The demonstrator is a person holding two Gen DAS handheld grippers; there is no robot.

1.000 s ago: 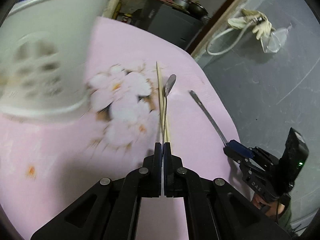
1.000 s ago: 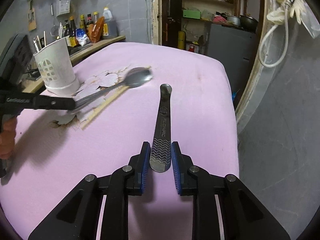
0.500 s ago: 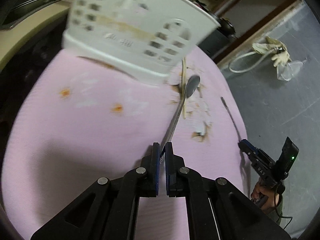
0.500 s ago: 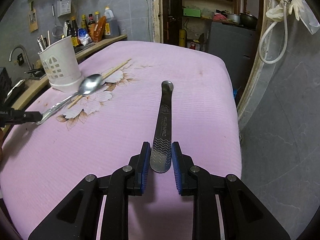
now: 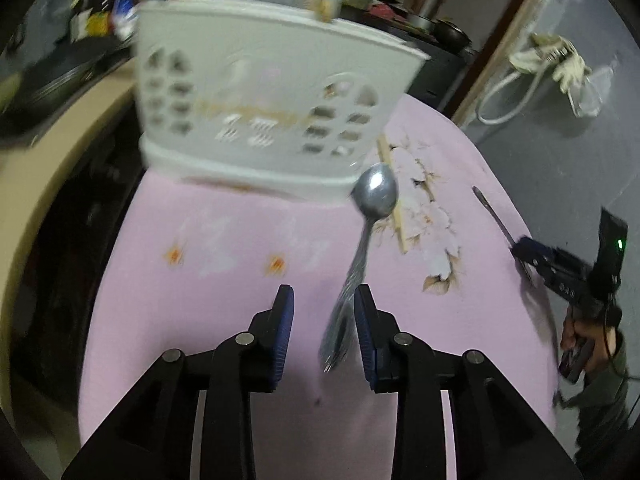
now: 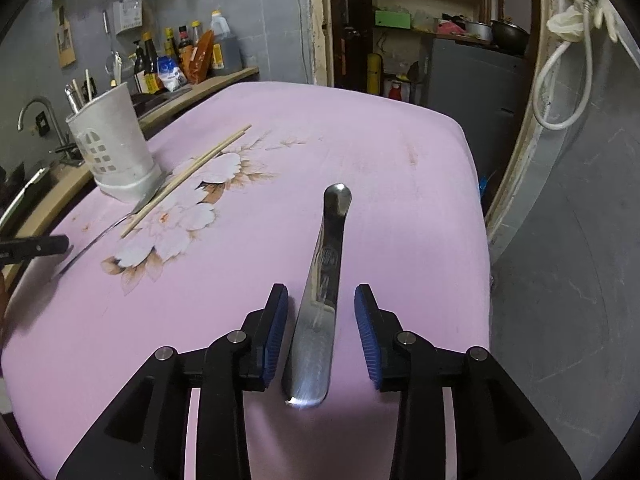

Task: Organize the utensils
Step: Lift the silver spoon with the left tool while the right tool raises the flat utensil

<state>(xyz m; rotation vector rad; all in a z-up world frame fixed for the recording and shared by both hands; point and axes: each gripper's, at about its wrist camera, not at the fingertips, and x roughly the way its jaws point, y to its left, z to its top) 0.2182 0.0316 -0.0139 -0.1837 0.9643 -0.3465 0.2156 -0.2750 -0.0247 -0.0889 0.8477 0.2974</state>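
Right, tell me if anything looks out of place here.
The spoon is outside the white utensil holder: it lies blurred between the opening jaws of the left gripper, against one pad only. A pair of chopsticks also lies loose on the pink tablecloth.

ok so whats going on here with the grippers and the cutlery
A person is sorting utensils on a pink flowered tablecloth with two handheld grippers. The left gripper is opening, its spoon slipping loose beside the white utensil holder. The right gripper is also opening around a flat metal utensil on the cloth. A pair of chopsticks lies near the holder.
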